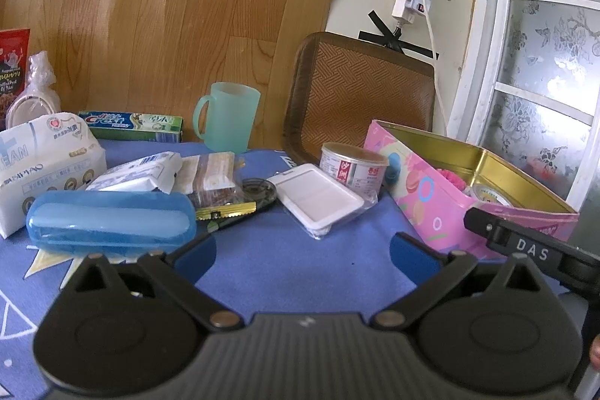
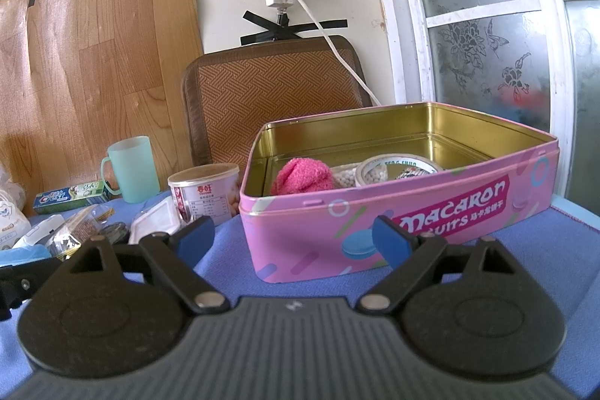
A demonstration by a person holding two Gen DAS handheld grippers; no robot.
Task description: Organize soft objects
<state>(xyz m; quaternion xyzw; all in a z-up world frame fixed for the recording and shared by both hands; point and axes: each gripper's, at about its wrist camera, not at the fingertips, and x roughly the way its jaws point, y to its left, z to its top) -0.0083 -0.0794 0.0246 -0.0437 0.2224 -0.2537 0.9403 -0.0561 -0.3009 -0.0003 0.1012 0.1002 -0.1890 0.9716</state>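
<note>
A pink macaron tin (image 2: 397, 212) stands open on the blue cloth; it also shows in the left wrist view (image 1: 442, 197). Inside lie a pink fluffy ball (image 2: 302, 177), a tape roll (image 2: 397, 169) and small beads. My right gripper (image 2: 294, 242) is open and empty just in front of the tin. My left gripper (image 1: 303, 250) is open and empty above the cloth, with a white tissue pack (image 1: 41, 156), a small wipes pack (image 1: 138, 171) and a blue case (image 1: 110, 222) to its front left.
A white packaged tray (image 1: 318, 199), a can (image 1: 352, 169), a snack packet (image 1: 212, 179), a clip, a green mug (image 1: 227, 117) and a toothpaste box (image 1: 131, 126) lie on the table. A woven chair back (image 2: 270, 89) and a wall stand behind.
</note>
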